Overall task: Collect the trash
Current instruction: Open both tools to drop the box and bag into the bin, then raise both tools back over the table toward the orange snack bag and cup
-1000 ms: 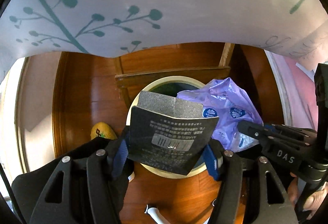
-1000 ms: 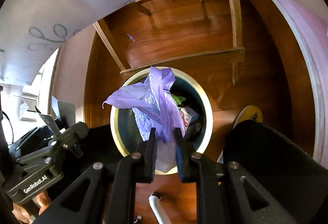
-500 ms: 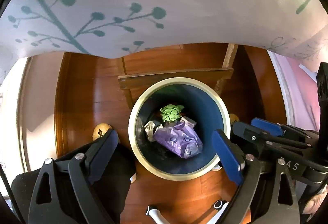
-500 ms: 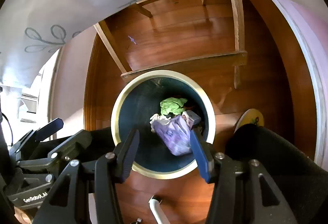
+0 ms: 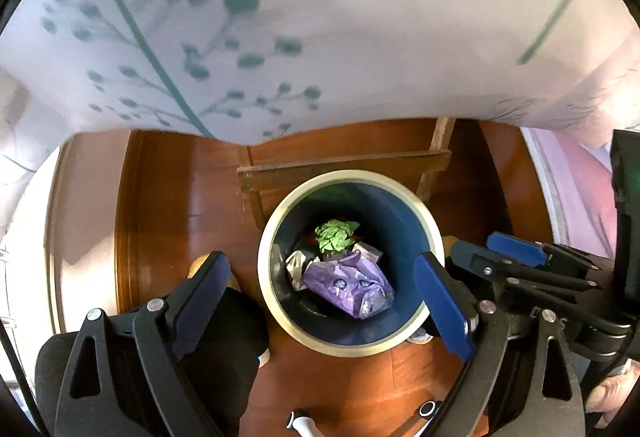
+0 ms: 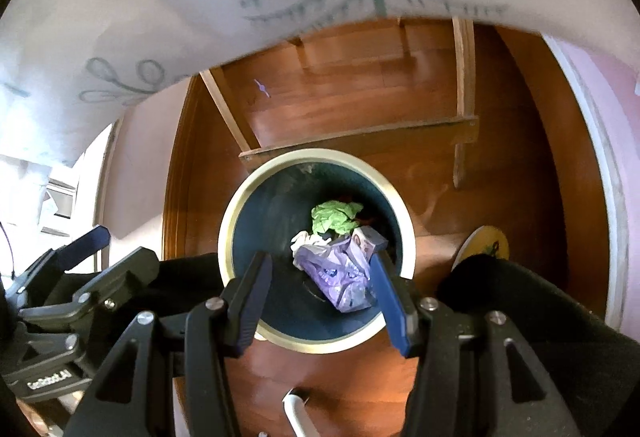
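Over the bin: both tools hang above a round dark-blue waste bin with a cream rim (image 5: 280,321), which stands on a reddish-brown wooden floor (image 5: 168,221) beneath a white tablecloth printed with teal branches (image 5: 320,37).
Left gripper: left gripper (image 5: 324,301) has its blue-padded jaws spread wide apart with nothing between them; the bin mouth sits in the gap.
Right gripper: right gripper (image 6: 320,297) is likewise parted and empty, framing the bin from the other side.
Why held so: judged from the pose, both tools are centred over the opening so that anything let go falls straight inside; the parted, empty jaws fit a drop already made.
Trash location: a crumpled lilac plastic bag with blue round logos (image 5: 348,285) lies at the bottom of the bin, on top of the other rubbish.
Neighbours in bin: a crumpled green paper wad (image 5: 334,233) sits just beyond the bag, with a white crumpled scrap (image 5: 294,265) beside it and a small printed carton (image 6: 366,241) touching its far edge.
Bag axis: its long axis runs diagonally, from the white scrap toward the near right wall of the bin; it lies flat, not upright.
Stray item: a yellow round object (image 6: 484,245) rests on the floor near the bin; what it is cannot be told.
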`<action>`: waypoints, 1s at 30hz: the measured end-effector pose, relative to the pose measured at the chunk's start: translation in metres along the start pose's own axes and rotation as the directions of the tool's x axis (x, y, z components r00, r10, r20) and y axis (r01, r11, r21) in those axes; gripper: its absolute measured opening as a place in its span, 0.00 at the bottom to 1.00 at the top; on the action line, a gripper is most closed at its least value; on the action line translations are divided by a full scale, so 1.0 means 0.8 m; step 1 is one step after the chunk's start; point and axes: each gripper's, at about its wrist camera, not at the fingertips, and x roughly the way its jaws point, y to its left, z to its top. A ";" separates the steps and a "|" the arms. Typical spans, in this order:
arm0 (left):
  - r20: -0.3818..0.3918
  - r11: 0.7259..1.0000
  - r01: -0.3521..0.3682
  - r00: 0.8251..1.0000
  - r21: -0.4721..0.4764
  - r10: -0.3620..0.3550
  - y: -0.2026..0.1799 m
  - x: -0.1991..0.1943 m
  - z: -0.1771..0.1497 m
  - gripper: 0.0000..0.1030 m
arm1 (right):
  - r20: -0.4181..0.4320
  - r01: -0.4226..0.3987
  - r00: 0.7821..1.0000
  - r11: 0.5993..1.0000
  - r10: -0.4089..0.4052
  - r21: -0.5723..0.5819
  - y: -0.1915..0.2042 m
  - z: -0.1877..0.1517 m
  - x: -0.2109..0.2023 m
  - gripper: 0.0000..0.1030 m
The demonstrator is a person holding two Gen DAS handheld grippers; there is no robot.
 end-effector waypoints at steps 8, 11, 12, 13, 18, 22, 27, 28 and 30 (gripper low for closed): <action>0.087 0.999 0.046 0.995 0.030 -0.048 -0.003 -0.070 0.001 0.90 | 0.083 -0.031 0.996 0.997 0.036 -0.067 0.015 -0.011 -0.052 0.50; 0.119 0.997 0.073 0.990 0.040 -0.077 -0.002 -0.103 0.003 0.90 | 0.117 -0.047 0.991 0.994 0.058 -0.101 0.019 -0.019 -0.078 0.50; 0.129 0.996 0.075 0.988 0.041 -0.080 -0.003 -0.114 0.005 0.90 | 0.138 -0.043 0.989 0.992 0.060 -0.121 0.020 -0.021 -0.091 0.50; 0.146 0.996 0.075 0.986 0.046 -0.081 -0.003 -0.127 0.006 0.90 | 0.152 -0.039 0.987 0.990 0.059 -0.134 0.022 -0.021 -0.100 0.50; 0.219 0.996 0.073 0.972 0.054 -0.083 -0.001 -0.193 0.021 0.90 | 0.244 0.005 0.968 0.971 0.056 -0.241 0.029 -0.022 -0.162 0.50; 0.243 0.994 0.097 0.964 0.043 -0.105 0.003 -0.246 0.050 0.90 | 0.313 0.044 0.947 0.939 0.070 -0.342 0.036 -0.017 -0.221 0.50; 0.300 0.995 0.081 0.950 0.052 -0.093 0.009 -0.313 0.093 0.90 | 0.386 0.060 0.915 0.905 0.119 -0.422 0.048 0.000 -0.300 0.50; 0.309 0.996 0.077 0.947 0.050 -0.089 0.011 -0.328 0.106 0.90 | 0.407 0.063 0.904 0.902 0.130 -0.428 0.050 0.006 -0.318 0.50; 0.320 0.996 0.073 0.944 0.043 -0.083 0.015 -0.348 0.125 0.90 | 0.434 0.066 0.889 0.897 0.146 -0.437 0.052 0.017 -0.343 0.50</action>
